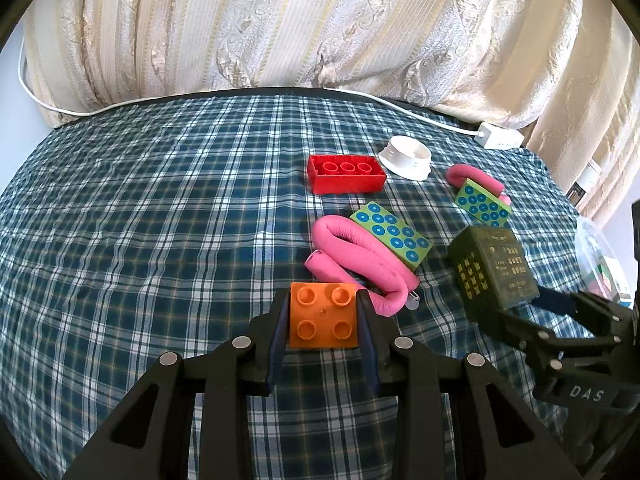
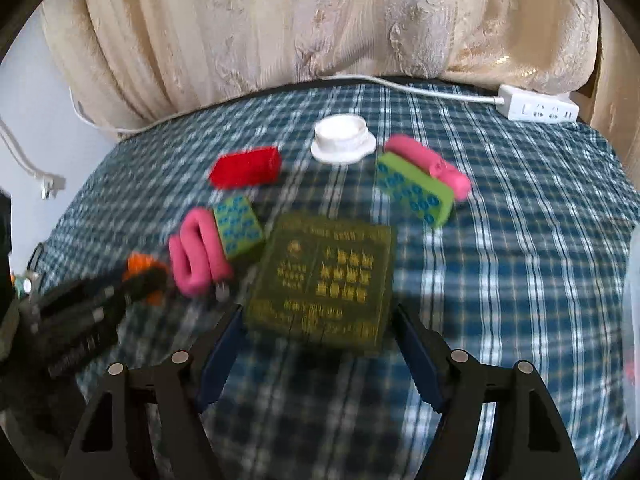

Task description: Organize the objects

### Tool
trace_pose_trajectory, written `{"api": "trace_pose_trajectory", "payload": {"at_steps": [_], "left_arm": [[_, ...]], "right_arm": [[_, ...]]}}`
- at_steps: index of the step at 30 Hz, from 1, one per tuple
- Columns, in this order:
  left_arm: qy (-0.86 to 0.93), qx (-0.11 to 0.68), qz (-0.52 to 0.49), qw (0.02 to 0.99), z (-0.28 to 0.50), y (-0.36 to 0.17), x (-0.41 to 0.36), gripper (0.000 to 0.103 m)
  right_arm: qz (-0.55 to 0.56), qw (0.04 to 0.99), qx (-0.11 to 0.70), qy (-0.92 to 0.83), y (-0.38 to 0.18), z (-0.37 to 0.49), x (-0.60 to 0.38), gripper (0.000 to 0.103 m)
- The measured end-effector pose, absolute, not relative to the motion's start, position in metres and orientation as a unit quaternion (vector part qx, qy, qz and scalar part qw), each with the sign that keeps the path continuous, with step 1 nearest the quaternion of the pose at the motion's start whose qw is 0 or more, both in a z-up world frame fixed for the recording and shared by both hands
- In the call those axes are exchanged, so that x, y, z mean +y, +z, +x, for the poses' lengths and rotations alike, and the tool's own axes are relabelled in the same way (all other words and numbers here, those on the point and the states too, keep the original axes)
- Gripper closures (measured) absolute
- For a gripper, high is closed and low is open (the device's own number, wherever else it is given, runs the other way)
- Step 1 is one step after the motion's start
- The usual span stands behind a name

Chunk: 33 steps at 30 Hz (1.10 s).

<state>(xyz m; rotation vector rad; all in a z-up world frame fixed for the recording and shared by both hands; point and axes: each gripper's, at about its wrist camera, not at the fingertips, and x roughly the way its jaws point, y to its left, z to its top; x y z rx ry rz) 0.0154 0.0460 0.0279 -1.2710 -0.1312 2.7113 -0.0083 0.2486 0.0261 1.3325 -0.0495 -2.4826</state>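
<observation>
Two tongs work over the checked surface (image 1: 120, 200): the left tongs (image 1: 323, 320) pinch an orange brick (image 1: 323, 316) at near centre, while the right tongs (image 2: 316, 344) straddle a dark green box (image 2: 320, 280), contact unclear.

Two green dotted blocks (image 1: 391, 236) (image 1: 482, 203), two pink foam rollers (image 1: 352, 264) (image 1: 472, 178), one red brick (image 1: 346, 174), one orange brick (image 1: 323, 316), one dark green box (image 1: 494, 276), one white cap (image 1: 406, 157).
</observation>
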Motion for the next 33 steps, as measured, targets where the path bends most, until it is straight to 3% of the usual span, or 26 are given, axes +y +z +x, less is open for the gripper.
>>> {"api": "trace_pose_trajectory", "payload": {"at_steps": [5, 21, 27, 33], "left_arm": [[0.902, -0.044, -0.423, 0.071, 0.015, 0.028, 0.047, 0.07], [0.903, -0.048, -0.422, 0.071, 0.017, 0.029, 0.045, 0.07], [0.903, -0.046, -0.421, 0.071, 0.018, 0.029, 0.047, 0.07], [0.903, -0.045, -0.421, 0.071, 0.018, 0.029, 0.046, 0.07]], "right_arm": [[0.463, 0.145, -0.036, -0.874, 0.027, -0.005, 0.259, 0.015], [0.447, 0.137, -0.018, -0.884, 0.027, -0.022, 0.24, 0.015], [0.449, 0.138, -0.013, -0.883, 0.025, -0.023, 0.24, 0.031], [0.439, 0.143, -0.017, -0.887, 0.028, -0.016, 0.242, 0.032]]}}
